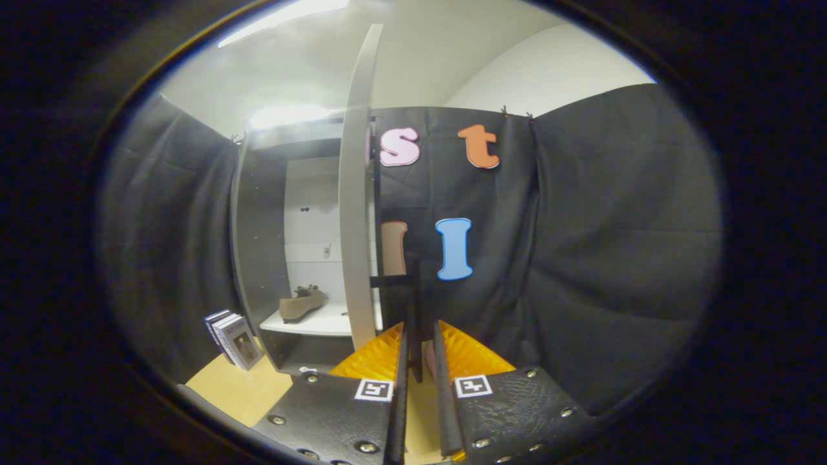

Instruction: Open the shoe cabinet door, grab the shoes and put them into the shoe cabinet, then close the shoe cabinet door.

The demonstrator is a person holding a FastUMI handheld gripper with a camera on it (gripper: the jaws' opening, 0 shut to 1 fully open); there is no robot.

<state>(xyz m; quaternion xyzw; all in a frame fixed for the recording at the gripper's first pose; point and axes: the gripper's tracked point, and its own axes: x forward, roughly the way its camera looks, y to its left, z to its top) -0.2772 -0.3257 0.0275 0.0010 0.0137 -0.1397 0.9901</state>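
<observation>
The tongs (418, 352) were narrowed on the dark handle (412, 303) of the open cabinet door (357, 213). The shoe (301, 305) lay inside on the white shelf (310, 323), left of the door.

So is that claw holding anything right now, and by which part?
Yes: the claw is clamped on the dark handle of the open cabinet door, near the handle's lower end.
</observation>
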